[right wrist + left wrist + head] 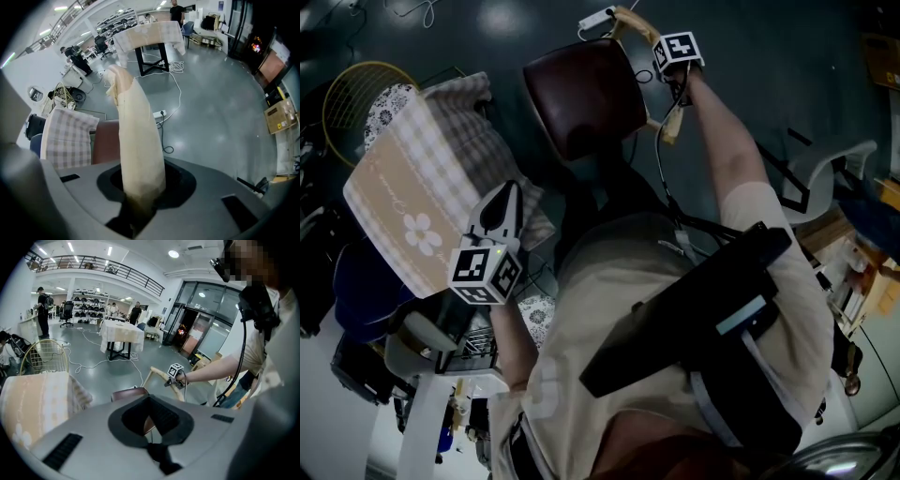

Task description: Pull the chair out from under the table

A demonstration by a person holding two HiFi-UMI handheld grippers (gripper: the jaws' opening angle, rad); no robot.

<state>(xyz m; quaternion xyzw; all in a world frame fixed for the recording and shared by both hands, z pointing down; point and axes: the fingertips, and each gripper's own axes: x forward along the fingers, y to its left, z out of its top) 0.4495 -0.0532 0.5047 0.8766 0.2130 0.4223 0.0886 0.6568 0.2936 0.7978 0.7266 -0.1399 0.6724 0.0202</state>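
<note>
The chair has a brown seat [581, 98] and a pale wooden back rail [630, 21]. It stands just right of the table, which is draped in a checked cloth [422, 178]. My right gripper [667, 64] points down and is shut on the back rail [136, 136], which runs up between its jaws. The seat [105, 143] shows beside the rail. My left gripper [508, 195] hovers shut and empty over the table's near corner. From the left gripper view I see the seat [129, 392], the rail [159, 375] and the right gripper's marker cube [176, 371].
A gold wire basket [356, 89] stands beyond the table. A power strip [598, 19] and cables lie on the grey floor by the chair. A white chair [830, 164] and boxes sit at the right. Another clothed table [150, 33] and people stand far off.
</note>
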